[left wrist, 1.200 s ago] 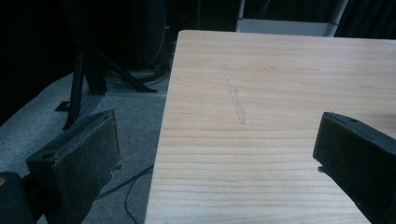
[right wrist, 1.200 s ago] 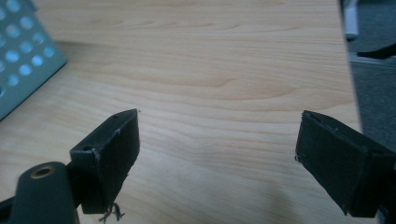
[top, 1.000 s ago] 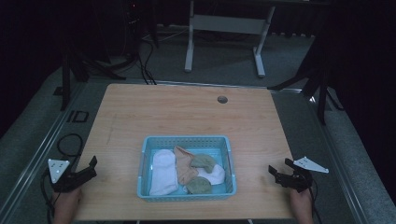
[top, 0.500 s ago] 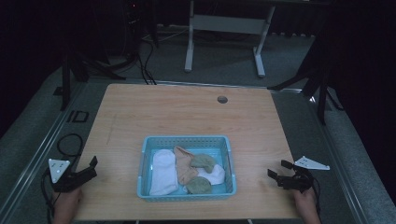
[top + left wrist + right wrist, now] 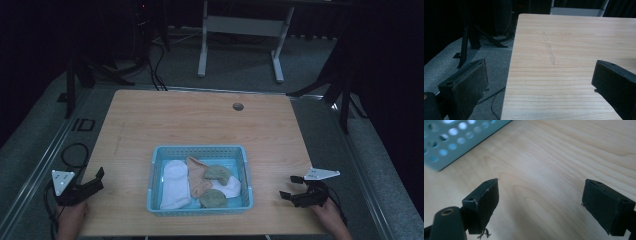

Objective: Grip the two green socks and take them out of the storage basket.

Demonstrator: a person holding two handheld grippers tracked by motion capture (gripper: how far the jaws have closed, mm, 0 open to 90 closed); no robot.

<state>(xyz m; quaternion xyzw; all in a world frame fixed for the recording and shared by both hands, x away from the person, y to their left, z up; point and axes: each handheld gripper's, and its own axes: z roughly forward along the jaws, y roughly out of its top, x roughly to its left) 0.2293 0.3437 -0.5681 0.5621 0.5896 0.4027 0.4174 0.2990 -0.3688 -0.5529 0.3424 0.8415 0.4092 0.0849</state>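
From the high view: the left gripper [image 5: 95, 180] sits at the near left edge of the wooden table [image 5: 200, 125], jaws spread apart with nothing between them, pointing roughly toward the basket [image 5: 200, 210]. That's a light blue plastic basket, rectangular with a perforated wall, well ahead of those jaws and off to their side. Inside it there's a soft heap of socks: a white sock [image 5: 175, 182] lying lengthwise, a tan sock [image 5: 197, 177] next to it, and two olive green socks [image 5: 216, 173], crumpled, with another bit of white cloth under them. The right gripper [image 5: 291, 187] is over the near right part of the table, jaws also wide and holding nothing, tips aimed at the basket's right wall, near it but apart.

Left gripper view: both black jaws stand far apart, pads look rough and felt-like. Between them is just bare pale wood with straight grain and a faint pencil-ish mark, plus the table's edge and the grey carpeted floor [image 5: 461, 57] beyond the left jaw.

Right gripper view: jaws wide open, empty, blocky black pads with a bit of fray on one. The basket's wall [image 5: 451, 140] with round holes is ahead of the left jaw, not touching.
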